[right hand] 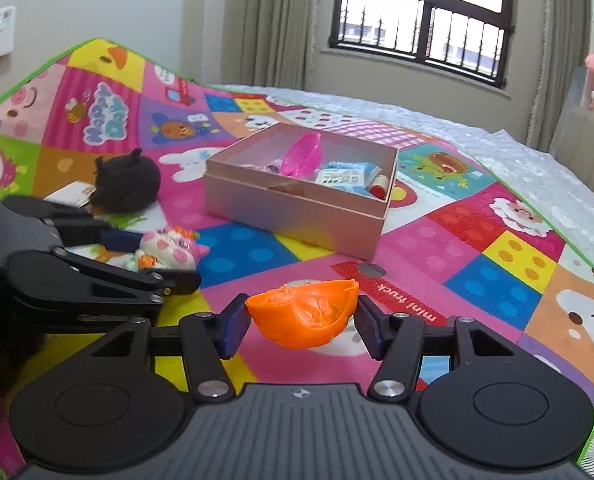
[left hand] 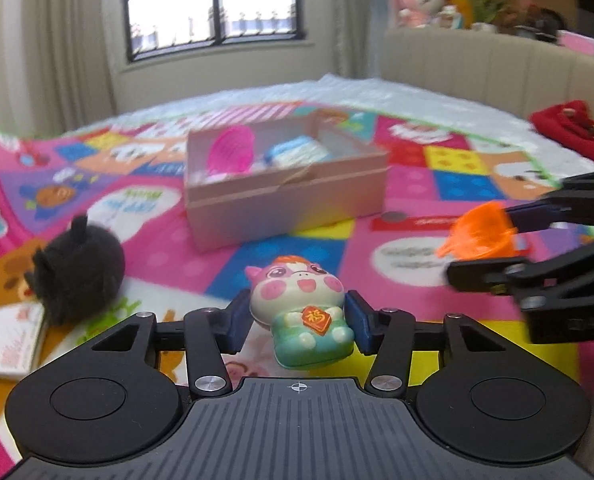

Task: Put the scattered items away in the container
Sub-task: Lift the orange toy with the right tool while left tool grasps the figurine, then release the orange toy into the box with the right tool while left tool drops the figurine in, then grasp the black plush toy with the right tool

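Toys sit pinched in both claws: the left claw [left hand: 299, 322] grips a pig [left hand: 303, 312], the right claw [right hand: 301, 322] an orange bowl [right hand: 303, 316]. Beyond them, at twelve o'clock on the mat [right hand: 437, 248], stands the open box [right hand: 297, 200].

"mini truck" in white letters on red strip of play mat [right hand: 407, 298], near pink box. Gold character on small red plaque held by pig figurine [left hand: 303, 316], too small to read surely. Other mat lettering blurred, unreadable.
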### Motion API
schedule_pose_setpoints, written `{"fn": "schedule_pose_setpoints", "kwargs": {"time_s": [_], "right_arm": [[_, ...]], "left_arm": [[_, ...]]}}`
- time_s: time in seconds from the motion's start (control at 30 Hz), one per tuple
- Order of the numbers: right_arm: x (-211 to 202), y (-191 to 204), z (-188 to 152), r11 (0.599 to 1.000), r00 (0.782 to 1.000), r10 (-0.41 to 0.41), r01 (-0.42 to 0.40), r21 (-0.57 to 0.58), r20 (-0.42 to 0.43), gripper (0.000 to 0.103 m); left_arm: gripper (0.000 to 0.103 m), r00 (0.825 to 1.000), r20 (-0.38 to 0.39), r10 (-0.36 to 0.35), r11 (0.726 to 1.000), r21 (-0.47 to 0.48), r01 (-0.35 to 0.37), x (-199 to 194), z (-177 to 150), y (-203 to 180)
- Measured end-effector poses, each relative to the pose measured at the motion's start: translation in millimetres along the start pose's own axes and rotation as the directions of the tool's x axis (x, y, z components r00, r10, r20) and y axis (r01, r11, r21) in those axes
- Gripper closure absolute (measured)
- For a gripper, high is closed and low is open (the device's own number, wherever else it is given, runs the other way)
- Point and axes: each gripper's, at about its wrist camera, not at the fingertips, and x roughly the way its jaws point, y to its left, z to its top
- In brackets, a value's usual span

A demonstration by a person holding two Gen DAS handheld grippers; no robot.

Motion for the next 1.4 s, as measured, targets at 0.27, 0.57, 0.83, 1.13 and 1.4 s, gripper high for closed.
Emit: {"fn": "schedule_pose_setpoints", "kwargs": {"time_s": [0.27, 0.57, 0.83, 1.13, 1.4], "right_arm": [[-20.2, -21.9, 50.2, 1.000, 0.995, -0.002, -0.001, 0.027, 0.100, 0.046], [58.0, -84.4, 187.5, 0.944, 0.977, 0.043, -0.108, 0.311, 0.207, 0.038], [109.5, -96.5, 183.5, 0.930, 0.982, -0.005, -0.066, 0.361, 0.191, 0.011], [118.0, -19.7, 158.8, 0.953, 0.984, 0.126, -0.156, 0.261, 0.129, 0.010], [158.0, 120.1, 156.0, 0.935, 0.934, 0.354, -0.353, 0.044, -0.038, 0.013]], "left_arm": [[0.049, 0.984, 0.181, 0.000, 0.999, 0.043, -0.008, -11.2, 64.6, 20.7], [0.025, 0.967, 0.249, 0.048, 0.997, -0.074, -0.030, 70.9, 151.8, 65.3], [0.001, 0.980, 0.097, 0.172, 0.964, -0.222, -0.147, 41.3, 79.7, 118.2], [0.000, 0.933, 0.040, 0.357, 0.899, -0.288, -0.331, -24.5, -5.7, 125.0], [0.000, 0.950, -0.026, 0.312, 0.903, -0.302, -0.305, -23.0, -37.5, 134.6]]}}
